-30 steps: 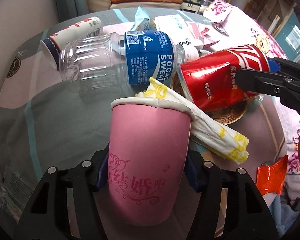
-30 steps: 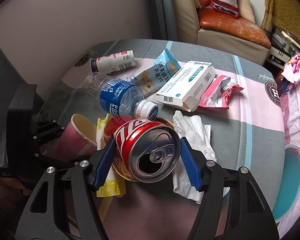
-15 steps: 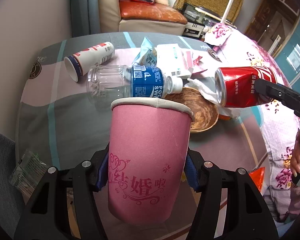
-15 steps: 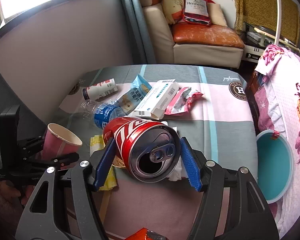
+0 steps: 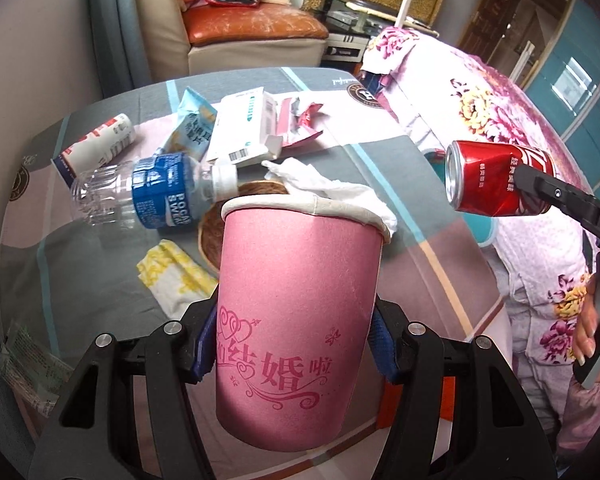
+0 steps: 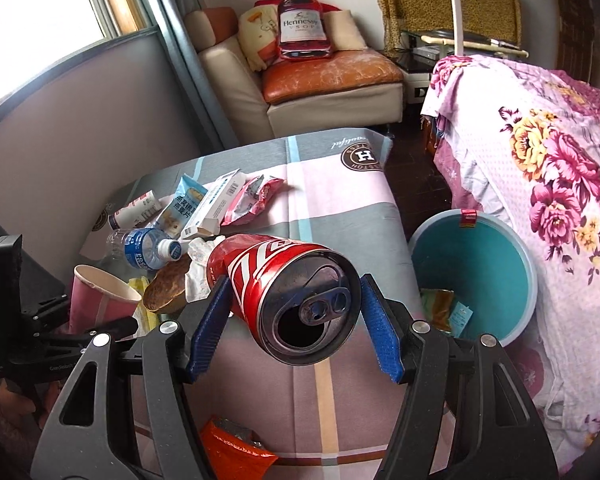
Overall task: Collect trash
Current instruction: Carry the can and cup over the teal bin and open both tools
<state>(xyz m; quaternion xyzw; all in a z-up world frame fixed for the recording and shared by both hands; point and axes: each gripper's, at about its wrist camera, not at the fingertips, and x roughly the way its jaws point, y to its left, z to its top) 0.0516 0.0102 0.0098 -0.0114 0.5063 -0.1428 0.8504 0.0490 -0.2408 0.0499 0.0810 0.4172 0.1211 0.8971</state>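
My left gripper (image 5: 292,344) is shut on a pink paper cup (image 5: 300,288) and holds it upright above the table. The cup also shows at the left of the right wrist view (image 6: 100,296). My right gripper (image 6: 296,300) is shut on a red drink can (image 6: 292,280), lying sideways, raised above the table's right side. The can shows at the right of the left wrist view (image 5: 496,180). A teal trash bin (image 6: 476,264) stands on the floor to the right of the table, with some wrappers inside.
On the table (image 6: 340,208) lie a clear bottle with a blue label (image 5: 148,192), a white box (image 5: 244,124), a white tissue (image 5: 328,188), snack wrappers (image 6: 252,196), a woven coaster (image 6: 168,284) and a yellow-white wrapper (image 5: 176,272). A flowered bed (image 6: 540,160) is at the right.
Both grippers have risen and pulled back from the table with the cup and can. The can has moved right toward the bin, which has come into the right wrist view.
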